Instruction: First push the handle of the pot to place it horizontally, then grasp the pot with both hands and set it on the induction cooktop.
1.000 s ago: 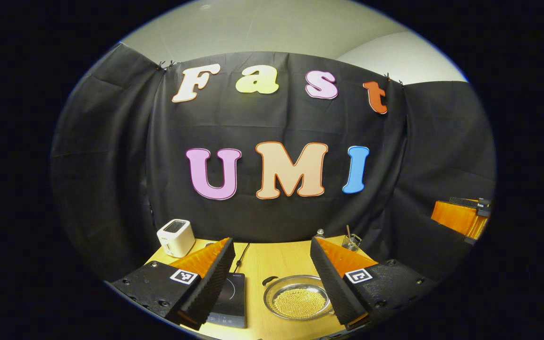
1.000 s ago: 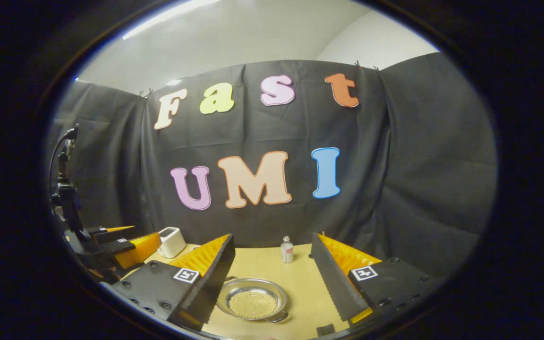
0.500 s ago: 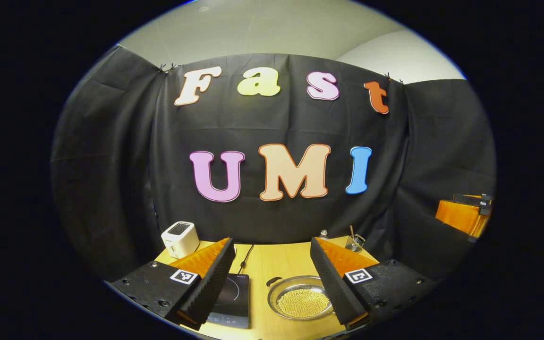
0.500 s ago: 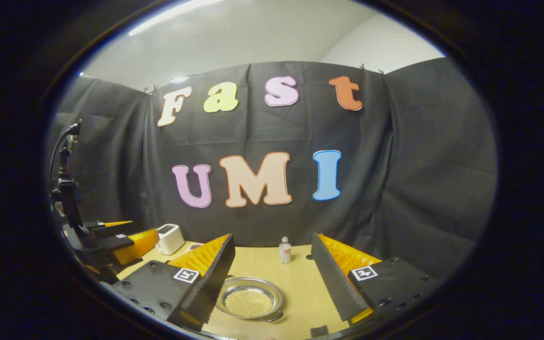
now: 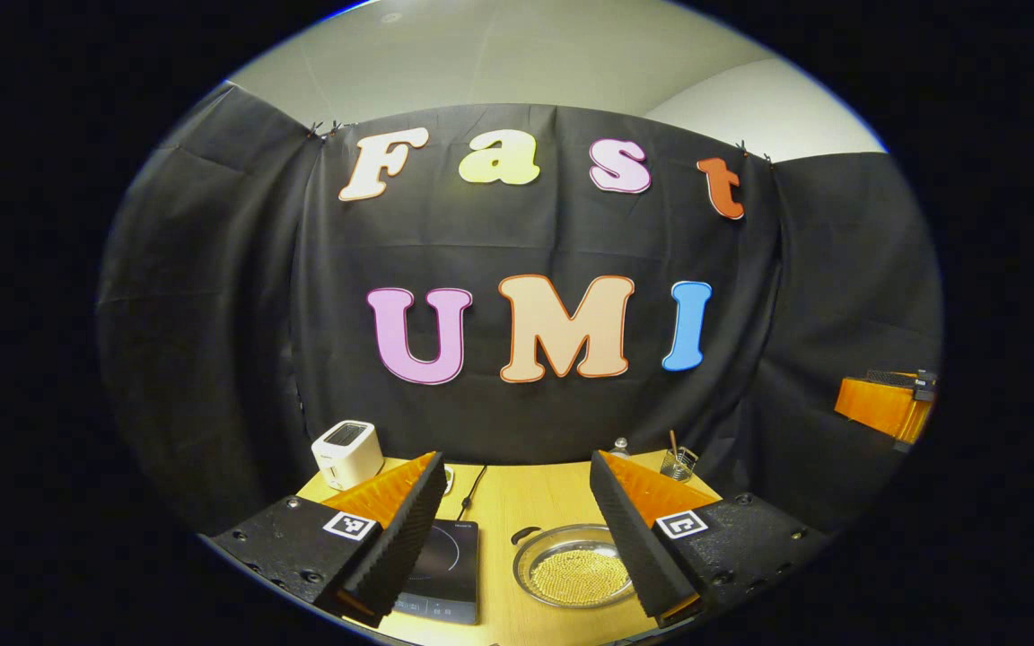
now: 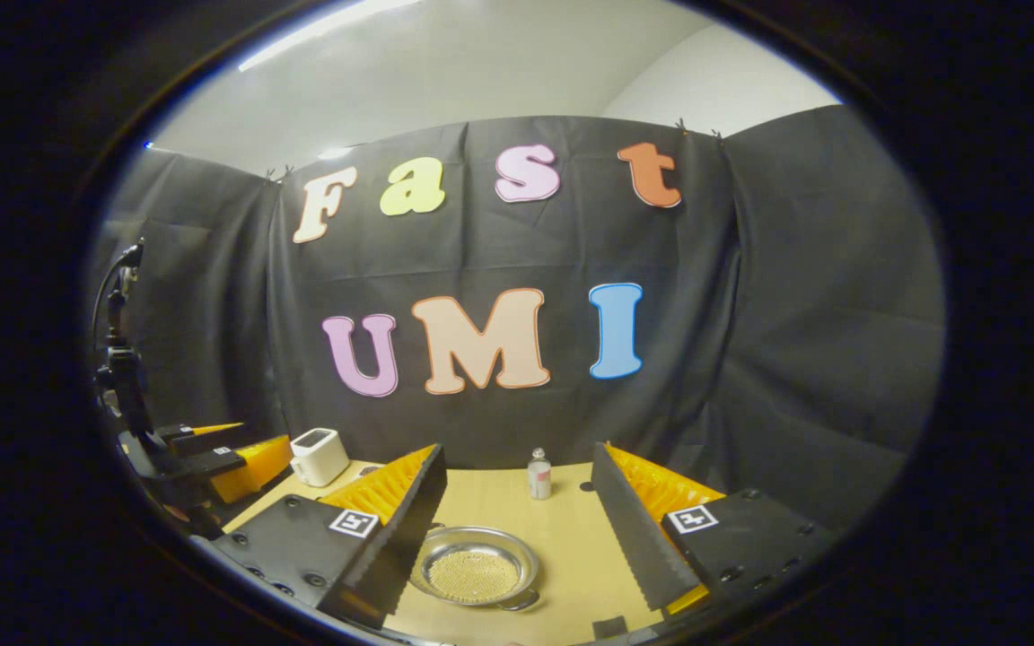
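Left gripper view: left tool, fingers spread wide, nothing between them, held above the tabletop. Pot, shallow steel, yellow beads inside, lies ahead and slightly right; one dark handle at its far-left rim. Induction cooktop sits just left of the pot.

Right gripper view: right tool, likewise spread and empty. Pot ahead, slightly left; second handle at its near-right rim. The handle axis appears diagonal; the right tool seems nearer that near handle.
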`<state>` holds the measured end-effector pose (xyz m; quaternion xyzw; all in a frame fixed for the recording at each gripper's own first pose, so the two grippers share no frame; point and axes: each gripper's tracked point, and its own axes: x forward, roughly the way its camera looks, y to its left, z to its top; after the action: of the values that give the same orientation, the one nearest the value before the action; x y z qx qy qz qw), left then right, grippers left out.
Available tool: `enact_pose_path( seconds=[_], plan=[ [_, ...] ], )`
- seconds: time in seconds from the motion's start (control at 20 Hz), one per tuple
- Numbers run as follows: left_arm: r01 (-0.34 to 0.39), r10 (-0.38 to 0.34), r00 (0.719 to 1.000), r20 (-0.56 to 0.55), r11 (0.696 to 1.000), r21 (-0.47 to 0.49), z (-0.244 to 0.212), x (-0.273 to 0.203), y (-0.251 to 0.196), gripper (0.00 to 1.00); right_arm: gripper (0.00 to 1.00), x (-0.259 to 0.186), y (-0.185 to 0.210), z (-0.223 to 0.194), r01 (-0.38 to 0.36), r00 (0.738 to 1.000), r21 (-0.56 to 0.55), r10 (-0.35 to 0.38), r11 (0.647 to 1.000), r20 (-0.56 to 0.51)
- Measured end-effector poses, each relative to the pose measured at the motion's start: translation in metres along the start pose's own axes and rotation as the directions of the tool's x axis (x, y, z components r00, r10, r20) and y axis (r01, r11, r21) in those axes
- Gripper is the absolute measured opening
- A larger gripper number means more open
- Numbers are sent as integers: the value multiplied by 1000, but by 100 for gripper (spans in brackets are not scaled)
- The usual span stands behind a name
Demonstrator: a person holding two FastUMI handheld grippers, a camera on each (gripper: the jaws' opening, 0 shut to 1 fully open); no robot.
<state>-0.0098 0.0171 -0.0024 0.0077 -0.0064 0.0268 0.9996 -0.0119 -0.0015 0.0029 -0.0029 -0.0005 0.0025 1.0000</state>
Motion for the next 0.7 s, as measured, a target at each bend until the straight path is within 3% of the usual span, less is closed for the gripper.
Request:
enact_pose_path(
  seconds=[0.2,0.3,0.45,0.55,0.6,0.7],
  plan=[
    [13,-13,1000,-4,1000,0,-5,2,3,98,95,-4,7,-3,-9,1000,3,9,1000,4],
    [21,-21,1000,-7,1000,-12,-9,3,4,96,82,-3,17,-8,-32,999,13,32,999,-5],
    [25,-26,1000,-18,999,-24,-15,3,11,98,34,-2,31,-13,-56,998,69,58,996,-27],
    [16,-16,1000,-18,1000,-16,-16,2,21,96,2,3,26,-18,-32,999,95,36,995,-41],
    [9,-9,1000,-18,1000,-12,-17,1,25,96,8,5,27,-22,-31,998,97,36,995,-55],
    [1,-2,1000,-24,1000,-10,-21,-2,33,98,6,12,28,-40,-20,995,98,29,995,-95]
  ],
)
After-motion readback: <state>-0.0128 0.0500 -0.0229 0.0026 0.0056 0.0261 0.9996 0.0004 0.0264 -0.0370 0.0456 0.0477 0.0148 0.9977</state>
